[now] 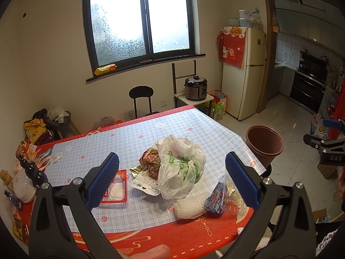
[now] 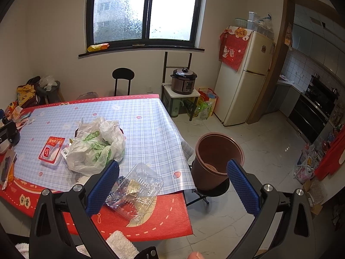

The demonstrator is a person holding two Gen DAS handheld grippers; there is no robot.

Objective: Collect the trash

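- We hold both tools above the near edge of the table (image 1: 133, 136); the left gripper (image 1: 172, 179) has its jaws spread wide and holds nothing; the right gripper (image 2: 173, 185) is also wide apart and empty.
- The trash lies on the checked cloth: a white plastic bag (image 1: 181, 168) in the middle, with a crumpled printed wrapper (image 1: 151, 161) touching its left side; a red-edged tray (image 1: 117, 185) more to the left; a white foam net (image 1: 189, 208) and a clear plastic box (image 2: 138, 187) near the front edge.
- The brown bin (image 2: 215, 161) stands on a low stand just beside the right corner of the table; something pale lies at its bottom, but we cannot tell what it is.
- We judge that the collecting is at an early step, because most pieces are not yet in the bin.
- The next move calls for lowering the right tool on the clear box, the closest piece; this box is thin and may slip or crack, so the squeeze should be gentle.
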